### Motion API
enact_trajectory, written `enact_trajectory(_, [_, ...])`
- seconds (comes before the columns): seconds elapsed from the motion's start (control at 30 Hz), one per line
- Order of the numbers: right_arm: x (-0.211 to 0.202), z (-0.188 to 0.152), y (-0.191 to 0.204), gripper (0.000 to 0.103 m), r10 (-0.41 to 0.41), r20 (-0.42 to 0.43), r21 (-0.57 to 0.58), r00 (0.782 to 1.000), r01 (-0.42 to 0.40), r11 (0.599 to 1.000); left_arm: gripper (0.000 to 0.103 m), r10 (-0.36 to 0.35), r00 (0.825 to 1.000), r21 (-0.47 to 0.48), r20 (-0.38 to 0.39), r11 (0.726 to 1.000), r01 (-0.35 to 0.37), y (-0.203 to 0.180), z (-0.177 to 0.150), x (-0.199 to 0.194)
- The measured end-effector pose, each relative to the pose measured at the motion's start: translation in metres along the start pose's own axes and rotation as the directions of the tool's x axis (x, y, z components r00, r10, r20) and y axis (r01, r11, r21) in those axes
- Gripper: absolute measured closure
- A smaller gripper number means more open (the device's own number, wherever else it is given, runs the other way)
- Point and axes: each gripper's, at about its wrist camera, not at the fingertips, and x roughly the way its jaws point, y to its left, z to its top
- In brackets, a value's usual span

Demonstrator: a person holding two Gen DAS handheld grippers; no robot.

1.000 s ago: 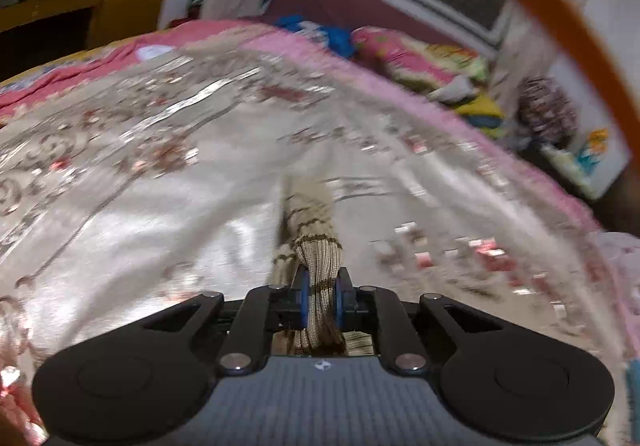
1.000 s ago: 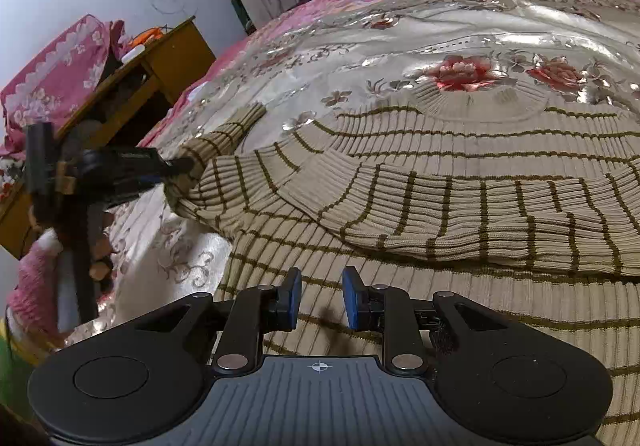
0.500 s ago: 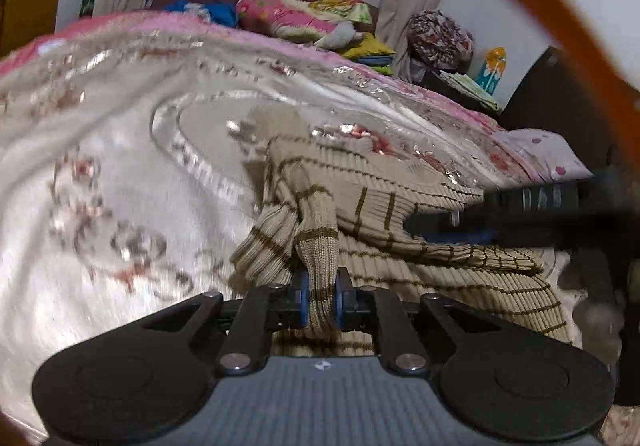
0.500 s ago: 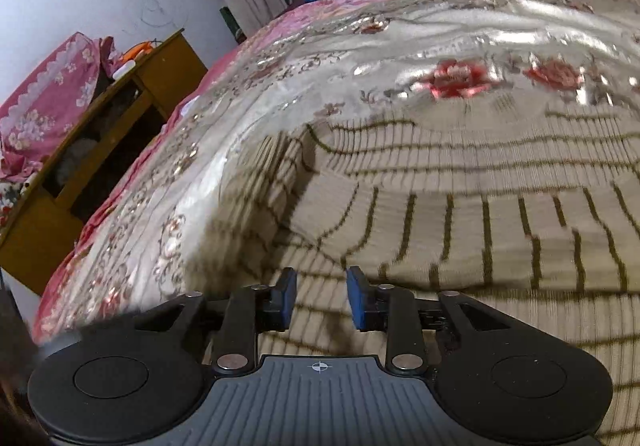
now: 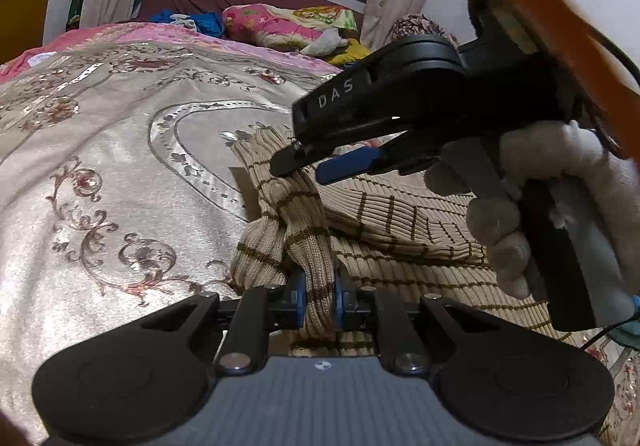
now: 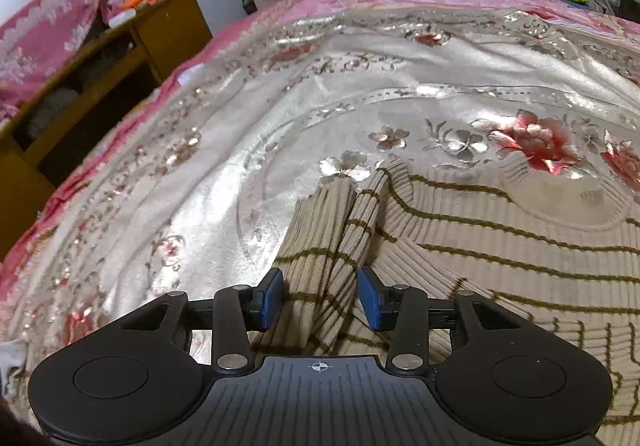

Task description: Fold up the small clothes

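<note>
Left wrist view: the left gripper (image 5: 319, 300) was clamped on a bunched sleeve (image 5: 308, 230) of the striped sweater (image 5: 400, 213), which lay on the bed's shiny floral bedspread (image 5: 120, 165). The right gripper (image 5: 316, 165), held in a gloved hand (image 5: 532, 205), hovered over the same sleeve further up.

Right wrist view: the right gripper (image 6: 320, 300) had its fingers (image 6: 270, 298) opening, the sleeve (image 6: 332, 238) lying between them with the blue pads not pressing it.

Judgement: the ribbed beige knit with thin brown stripes looked soft, light and stretchy; it should drape and bunch rather than hold a crease. The satin cover may let it slide. The cuff or shoulder seam looked like the best places to grip.
</note>
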Motion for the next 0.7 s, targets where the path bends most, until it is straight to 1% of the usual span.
enact_trajectory(0.03, [0.002, 0.001, 0.001, 0.072, -0.005, -0.008, 0.004, 1.000, 0.005, 1.000, 0.085, -0.002, 1.000, -0.002, 0.001, 1.000, 0.002, 0.001, 0.001, 0.000])
enact_trajectory(0.07, [0.004, 0.002, 0.001, 0.082, -0.004, -0.019, 0.014, 1.000, 0.004, 1.000, 0.085, -0.003, 1.000, -0.003, 0.002, 1.000, 0.003, 0.001, 0.001, 0.000])
enact_trajectory(0.13, [0.005, 0.002, -0.002, 0.091, 0.001, -0.037, 0.030, 0.999, 0.000, 1.000, 0.085, -0.005, 1.000, -0.002, 0.002, 1.000, 0.005, 0.001, 0.000, 0.000])
enact_trajectory(0.17, [0.002, 0.002, -0.003, 0.094, -0.001, -0.035, 0.030, 0.999, 0.002, 1.000, 0.085, -0.006, 1.000, -0.002, 0.002, 1.000, 0.006, 0.000, 0.000, 0.000])
enact_trajectory(0.27, [-0.012, 0.003, -0.006, 0.096, 0.009, -0.010, 0.037, 1.000, -0.008, 0.999, 0.083, -0.008, 1.000, 0.001, 0.009, 1.000, 0.008, -0.002, 0.001, 0.000])
enact_trajectory(0.3, [-0.016, 0.005, -0.007, 0.096, 0.013, 0.000, 0.042, 1.000, -0.013, 0.999, 0.080, -0.011, 1.000, -0.002, 0.014, 1.000, 0.011, -0.001, 0.001, 0.000])
enact_trajectory(0.33, [-0.020, 0.007, -0.008, 0.096, 0.019, 0.012, 0.047, 1.000, -0.020, 0.999, 0.074, -0.016, 1.000, -0.009, 0.020, 1.000, 0.016, -0.001, 0.001, -0.001])
enact_trajectory(0.37, [-0.027, 0.008, -0.011, 0.097, 0.025, 0.028, 0.058, 0.999, -0.027, 0.998, 0.071, -0.021, 0.999, -0.018, 0.027, 1.000, 0.022, 0.000, 0.001, -0.002])
enact_trajectory(0.4, [-0.033, 0.010, -0.014, 0.097, 0.030, 0.046, 0.068, 0.998, -0.033, 0.997, 0.064, -0.028, 0.999, -0.026, 0.035, 0.999, 0.029, 0.001, 0.002, -0.004])
enact_trajectory(0.5, [-0.054, 0.014, -0.028, 0.097, 0.043, 0.118, 0.122, 0.992, -0.057, 0.991, 0.052, -0.035, 0.997, -0.039, 0.064, 0.999, 0.037, 0.003, 0.004, -0.009])
enact_trajectory(0.63, [-0.092, 0.016, -0.055, 0.097, 0.040, 0.225, 0.193, 0.973, -0.085, 0.978, 0.050, -0.041, 0.997, -0.062, 0.068, 0.997, 0.046, 0.008, 0.005, -0.010])
enact_trajectory(0.7, [-0.116, 0.012, -0.071, 0.097, 0.015, 0.297, 0.219, 0.955, -0.084, 0.972, 0.050, -0.043, 0.997, -0.071, 0.060, 0.996, 0.047, 0.009, 0.005, -0.009])
